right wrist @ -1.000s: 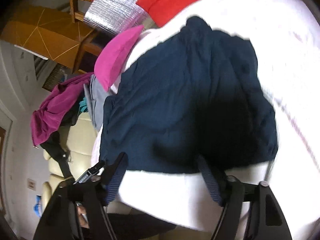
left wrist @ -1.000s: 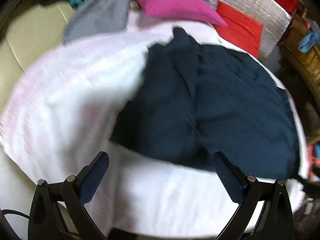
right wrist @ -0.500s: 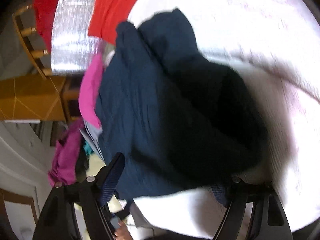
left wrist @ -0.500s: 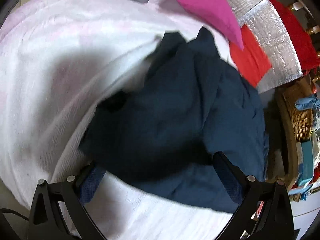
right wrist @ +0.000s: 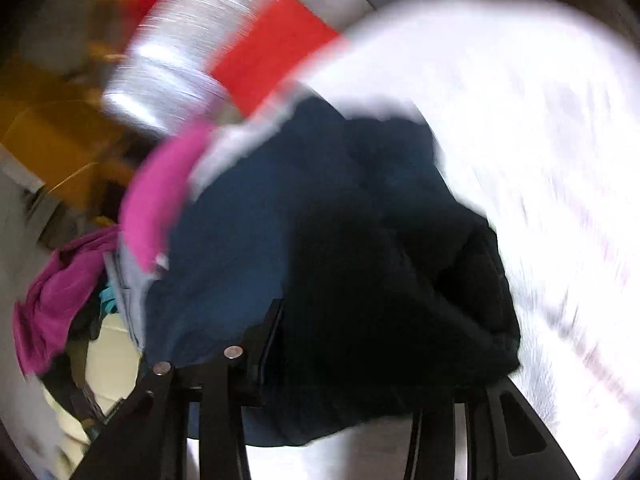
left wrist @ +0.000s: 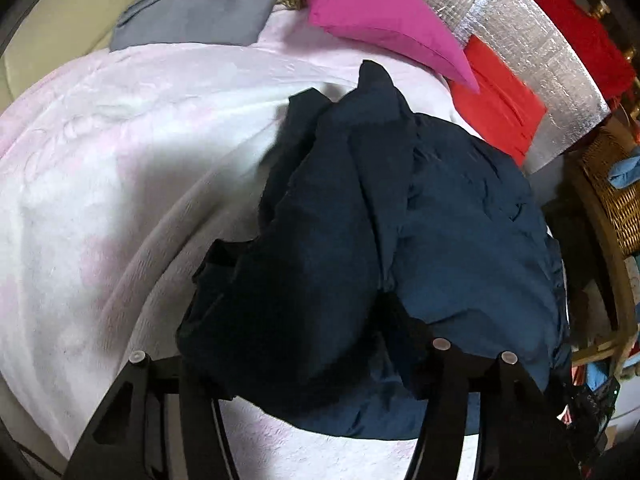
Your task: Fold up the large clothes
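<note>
Navy garment (left wrist: 400, 240): bunched on white blanket (left wrist: 120, 160), long axis toward pink pillow (left wrist: 380, 20). Left gripper (left wrist: 304, 356) and right gripper (right wrist: 340, 360) jaws closed on its near hem.

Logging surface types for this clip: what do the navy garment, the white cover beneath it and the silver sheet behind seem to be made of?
Navy garment: thin woven cloth, matte, probably cotton or a blend; it creases finely and bunches softly.
White cover: plush fleece-like blanket, faint pink tint; fuzzy nap with an embossed pattern.
Silver sheet: reflective foil, maybe padded insulation; shiny with a quilted grid.
</note>
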`<state>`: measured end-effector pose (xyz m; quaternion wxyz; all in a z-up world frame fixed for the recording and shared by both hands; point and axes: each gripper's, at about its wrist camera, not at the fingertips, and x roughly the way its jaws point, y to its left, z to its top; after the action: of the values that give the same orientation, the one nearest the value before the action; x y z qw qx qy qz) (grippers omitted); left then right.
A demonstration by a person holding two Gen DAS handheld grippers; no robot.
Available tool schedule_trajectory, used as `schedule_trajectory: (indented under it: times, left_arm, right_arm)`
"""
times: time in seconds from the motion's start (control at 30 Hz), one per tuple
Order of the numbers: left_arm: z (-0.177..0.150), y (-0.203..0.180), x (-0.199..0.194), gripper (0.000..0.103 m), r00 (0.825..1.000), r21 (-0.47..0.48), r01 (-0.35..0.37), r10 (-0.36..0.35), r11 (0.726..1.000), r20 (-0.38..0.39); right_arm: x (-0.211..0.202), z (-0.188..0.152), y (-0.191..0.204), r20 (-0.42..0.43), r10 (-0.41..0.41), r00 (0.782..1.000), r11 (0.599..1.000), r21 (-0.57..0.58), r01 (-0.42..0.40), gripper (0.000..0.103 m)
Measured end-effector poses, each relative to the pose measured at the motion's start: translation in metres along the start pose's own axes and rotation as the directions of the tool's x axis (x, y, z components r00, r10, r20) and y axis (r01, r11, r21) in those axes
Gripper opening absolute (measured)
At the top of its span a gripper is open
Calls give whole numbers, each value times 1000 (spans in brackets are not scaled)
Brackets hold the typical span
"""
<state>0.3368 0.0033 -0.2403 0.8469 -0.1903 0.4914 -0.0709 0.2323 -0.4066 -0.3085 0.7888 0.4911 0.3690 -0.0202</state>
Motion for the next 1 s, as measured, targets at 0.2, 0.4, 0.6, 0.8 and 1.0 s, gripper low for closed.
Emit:
schedule_trajectory:
  times: [0.2, 0.4, 0.6, 0.8, 1.0]
  left_arm:
    - [-25, -20, -28, 68, 984, 161, -169, 157, 972, 88]
    - [-37, -33, -40, 70, 958, 271, -270, 231, 924, 168]
    - [-37, -31, -39, 70, 951, 317, -292, 237, 902, 200]
    - [-37, -33, -40, 70, 943, 341, -311, 244, 887, 227]
    - [-38, -34, -41, 70, 939, 359, -321, 245, 876, 241]
  right_arm:
    - [-24, -12, -4, 7, 51, 999, 999, -2, -51, 71]
    - [-12, -18, -3, -53, 60, 997, 998, 2, -60, 71]
    - [-3, -24, 4, -56, 59, 997, 997, -36, -62, 71]
    - [1, -25, 23, 10, 3, 1000, 994, -107, -2, 52]
    - [-12, -33, 47, 107, -69, 992, 963, -254, 94, 46]
